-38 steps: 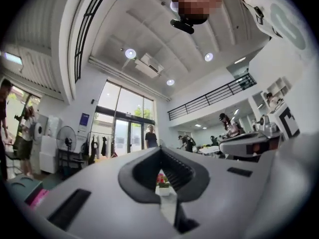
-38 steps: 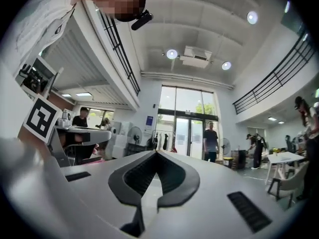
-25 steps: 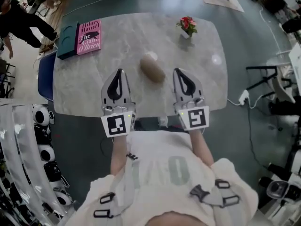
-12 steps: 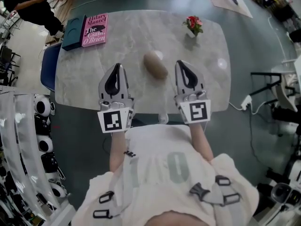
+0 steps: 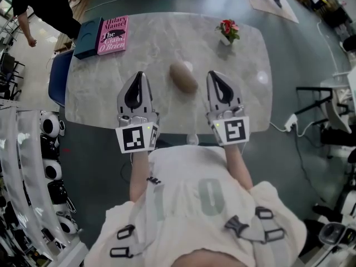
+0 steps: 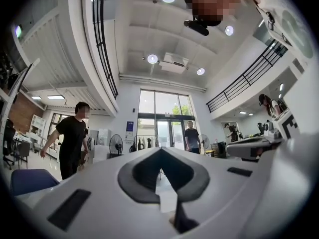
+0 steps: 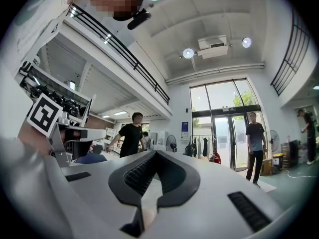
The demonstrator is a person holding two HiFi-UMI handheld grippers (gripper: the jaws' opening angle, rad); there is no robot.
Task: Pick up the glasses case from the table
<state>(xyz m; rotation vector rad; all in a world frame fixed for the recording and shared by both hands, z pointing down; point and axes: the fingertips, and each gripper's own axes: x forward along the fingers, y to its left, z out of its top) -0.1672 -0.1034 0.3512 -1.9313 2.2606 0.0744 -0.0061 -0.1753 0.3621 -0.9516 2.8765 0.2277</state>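
Observation:
The brown oval glasses case (image 5: 183, 77) lies on the grey marble table (image 5: 100, 93), near the middle. My left gripper (image 5: 140, 75) hovers over the table's near part, just left of the case, jaws shut and empty. To the case's right, my right gripper (image 5: 214, 74) is held the same way, also shut with nothing in it. Both point away from me and slightly upward. In the left gripper view, the left gripper (image 6: 160, 149) shows only its closed jaws against the hall. The right gripper (image 7: 153, 153) looks the same in its own view. The case is hidden in both.
A pink book (image 5: 113, 35) and a dark teal book (image 5: 88, 38) lie at the table's far left corner. A small pot of red flowers (image 5: 228, 30) stands far right. A blue chair (image 5: 55, 82) is at the left edge. A person in black (image 5: 50, 4) walks beyond it.
Both grippers keep their places beside the case. The head view has shifted a little, and the person in black at the far left has walked on.

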